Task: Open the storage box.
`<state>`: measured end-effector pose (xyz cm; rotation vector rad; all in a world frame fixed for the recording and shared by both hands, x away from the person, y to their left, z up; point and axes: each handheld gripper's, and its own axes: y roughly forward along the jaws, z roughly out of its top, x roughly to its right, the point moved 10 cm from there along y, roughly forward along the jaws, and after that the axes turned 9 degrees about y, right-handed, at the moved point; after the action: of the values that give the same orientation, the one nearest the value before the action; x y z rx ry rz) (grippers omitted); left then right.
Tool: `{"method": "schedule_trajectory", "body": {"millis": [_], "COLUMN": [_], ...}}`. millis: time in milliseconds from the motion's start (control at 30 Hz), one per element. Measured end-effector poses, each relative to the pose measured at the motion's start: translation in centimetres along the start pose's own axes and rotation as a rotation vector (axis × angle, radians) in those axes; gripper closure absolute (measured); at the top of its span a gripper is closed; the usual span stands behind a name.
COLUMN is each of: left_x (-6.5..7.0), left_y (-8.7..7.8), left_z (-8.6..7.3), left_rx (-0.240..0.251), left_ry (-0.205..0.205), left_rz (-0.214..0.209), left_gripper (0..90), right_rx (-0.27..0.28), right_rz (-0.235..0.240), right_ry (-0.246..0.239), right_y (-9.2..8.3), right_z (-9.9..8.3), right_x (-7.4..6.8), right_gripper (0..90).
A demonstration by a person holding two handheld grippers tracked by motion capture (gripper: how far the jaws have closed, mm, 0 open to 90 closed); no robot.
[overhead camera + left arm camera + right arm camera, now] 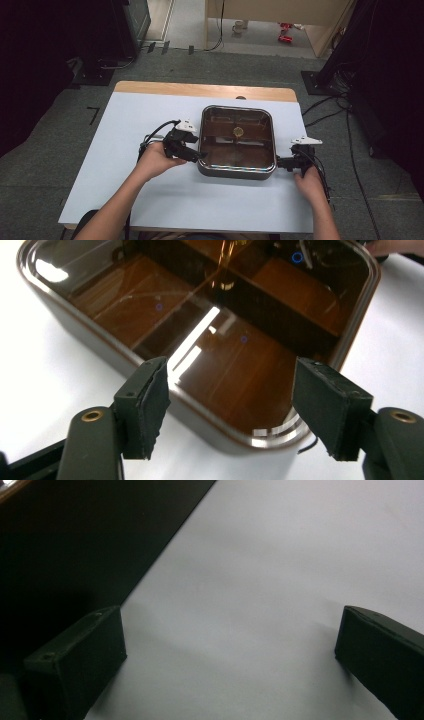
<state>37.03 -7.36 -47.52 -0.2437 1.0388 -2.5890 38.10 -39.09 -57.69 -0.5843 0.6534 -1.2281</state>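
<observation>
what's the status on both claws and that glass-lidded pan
Left claw open, over the pan's near left corner, gripping nothing. Right claw open beside the pan's right wall, on the table. Glass lid on, nothing in the way.

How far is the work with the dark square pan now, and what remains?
Done: the lidded pan sits on the white table, grippers at both sides. In hand: the left gripper hovers open over its corner; the right gripper waits open beside it. Left: gripping anything.
</observation>
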Motion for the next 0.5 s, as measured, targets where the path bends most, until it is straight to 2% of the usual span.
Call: {"method": "schedule_trajectory", "body": {"millis": [100,367,500], "left_x": [-0.2,-0.8,-1.2], "left_y": [0.9,2.5,3.8], "left_z": [1.1,2.3,3.0], "left_rx": [0.005,0.001,-0.002], "left_ry": [0.012,0.014,0.022], "left_rz": [-0.002,-0.005,-0.003], "left_gripper": [33.0,34.4,34.9], "right_rx": [0.0,0.001,0.001], "right_rz": [0.0,-0.001,-0.001], "right_ry": [0.0,0.0,-0.002], "right_y": [0.0,0.0,0.0], "right_z": [0.0,0.0,0.0], "right_x": [0.0,0.0,0.0], "right_gripper": [0.0,0.0,0.0]}}
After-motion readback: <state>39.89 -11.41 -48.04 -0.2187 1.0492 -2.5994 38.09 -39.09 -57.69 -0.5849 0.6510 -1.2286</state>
